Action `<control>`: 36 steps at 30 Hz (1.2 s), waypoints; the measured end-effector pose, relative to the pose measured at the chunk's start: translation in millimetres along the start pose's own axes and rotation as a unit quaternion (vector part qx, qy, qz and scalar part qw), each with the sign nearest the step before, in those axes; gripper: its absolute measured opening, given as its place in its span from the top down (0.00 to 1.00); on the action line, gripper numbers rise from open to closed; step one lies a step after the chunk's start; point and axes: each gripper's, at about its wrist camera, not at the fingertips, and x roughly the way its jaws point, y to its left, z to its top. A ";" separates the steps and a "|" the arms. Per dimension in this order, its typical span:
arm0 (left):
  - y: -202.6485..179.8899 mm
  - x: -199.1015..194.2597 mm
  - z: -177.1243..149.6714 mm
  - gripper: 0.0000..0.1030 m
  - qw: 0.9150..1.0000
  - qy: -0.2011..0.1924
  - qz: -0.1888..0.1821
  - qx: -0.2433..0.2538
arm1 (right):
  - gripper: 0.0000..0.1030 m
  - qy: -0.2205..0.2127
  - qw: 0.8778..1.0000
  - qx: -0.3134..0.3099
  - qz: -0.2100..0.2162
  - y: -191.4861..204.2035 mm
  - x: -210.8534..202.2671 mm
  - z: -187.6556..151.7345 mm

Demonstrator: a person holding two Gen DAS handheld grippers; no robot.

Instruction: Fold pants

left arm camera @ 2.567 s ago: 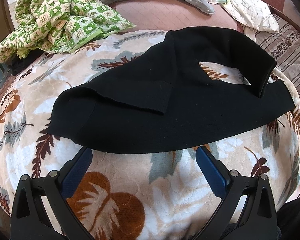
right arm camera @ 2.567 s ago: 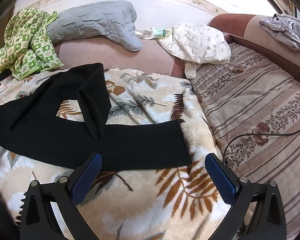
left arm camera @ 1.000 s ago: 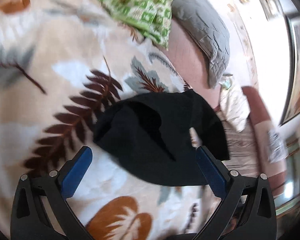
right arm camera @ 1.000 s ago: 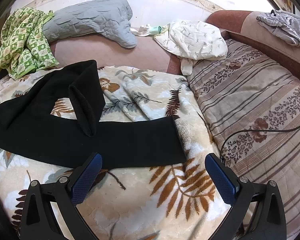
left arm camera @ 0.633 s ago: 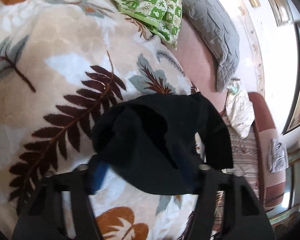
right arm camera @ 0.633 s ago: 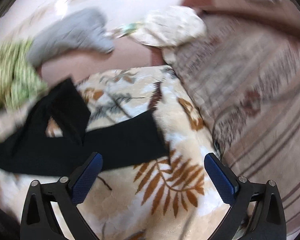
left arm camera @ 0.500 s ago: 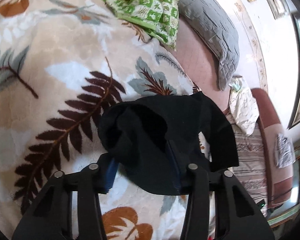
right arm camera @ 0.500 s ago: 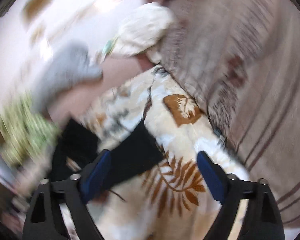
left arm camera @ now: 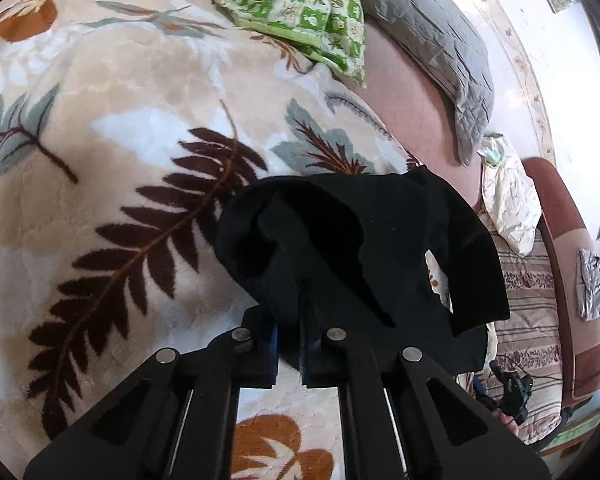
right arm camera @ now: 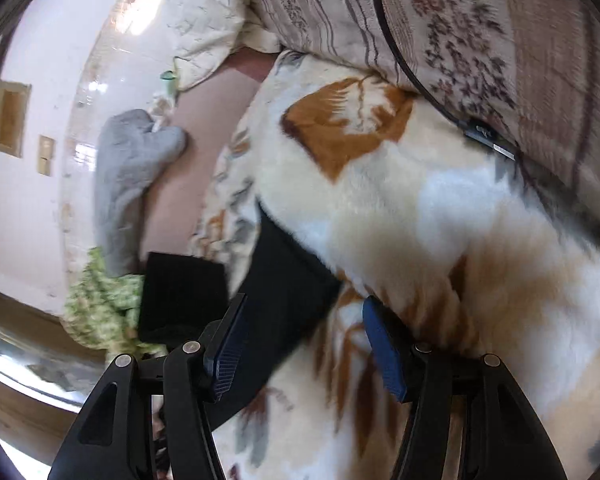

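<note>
The left tongs [left arm camera: 289, 344] are almost closed and pinch a bunched edge of the black pants [left arm camera: 364, 248] between the blue pads. From this grip the cloth goes away from the camera in thick folds, and one loose flap hangs to the right side. The pants lie on the leaf-pattern blanket [left arm camera: 112, 152] that covers the bed. To the left of the left tongs there is wide bare blanket with brown and grey leaves. Far behind, a green checked cloth [left arm camera: 300, 8] and a grey pillow [left arm camera: 428, 44] lie at the head of the bed, well apart from the pants.

The right tongs [right arm camera: 304, 344] stand wide apart and hold nothing. The end of one pant leg [right arm camera: 288, 280] lies between the two pads, its cut edge just in front of them; this view is blurred, so contact with the pads cannot be told. To the right of the leg the blanket is bare. Beyond it lies a striped flowered bedcover [right arm camera: 480, 40], with a black cable [right arm camera: 404, 56] across it. A white patterned pillow [right arm camera: 204, 20] lies further back, near the wall.
</note>
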 end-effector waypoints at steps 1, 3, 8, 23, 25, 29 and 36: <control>0.6 0.3 -1.2 0.96 1.000 -0.001 0.005 -0.002 | 0.49 0.002 1.000 -0.010 -0.002 2.5 5.1 1.0; 1.4 0.3 -3.2 0.96 1.000 -0.002 0.009 -0.004 | 0.70 0.008 0.999 -0.030 -0.007 6.8 16.7 2.3; 5.4 -12.4 -10.1 0.97 1.000 -0.009 0.008 -0.016 | 0.97 -0.005 0.999 -0.054 0.005 18.6 3.6 -0.1; 72.1 -115.9 -45.3 0.92 0.996 -0.027 0.090 0.003 | 0.95 0.164 0.977 -0.131 -0.047 29.2 -11.2 -88.4; 66.3 -115.5 -42.6 0.84 0.990 -0.044 0.130 0.025 | 0.83 0.091 0.973 -0.177 -0.114 46.1 -22.2 -82.5; 59.8 -137.3 -36.1 0.50 0.975 -0.112 0.187 0.051 | 0.46 -0.064 0.909 -0.383 -0.148 121.7 -35.5 -97.8; 15.1 -118.9 -50.6 0.46 0.985 -0.050 0.052 0.159 | 0.46 0.026 0.750 -0.660 -0.034 200.2 55.3 -195.5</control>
